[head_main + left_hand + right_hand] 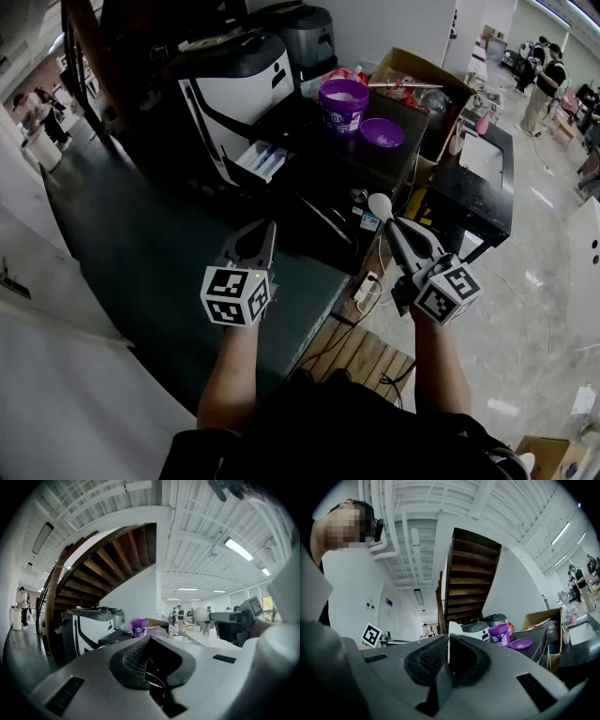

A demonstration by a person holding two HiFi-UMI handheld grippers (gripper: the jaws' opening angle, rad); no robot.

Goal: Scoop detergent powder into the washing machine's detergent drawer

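A white washing machine (230, 89) stands at the back, and its detergent drawer (262, 161) is pulled out. To its right an open purple detergent tub (343, 103) sits on a dark surface, with its purple lid (382, 133) lying beside it. My right gripper (396, 230) is shut on the handle of a white scoop (380, 204), well short of the tub. My left gripper (262, 239) is held level with it, shut and holding nothing. The left gripper view shows the tub (139, 626) far ahead and the scoop (202, 614) at right. The scoop (449, 637) appears edge-on between the right jaws.
A cardboard box (422, 75) full of items stands behind the tub. A black table (483, 187) is at right. A dark green surface (141, 244) runs under the left gripper. Cables and a power strip (367, 286) lie by a wooden pallet (352, 352). People stand far back.
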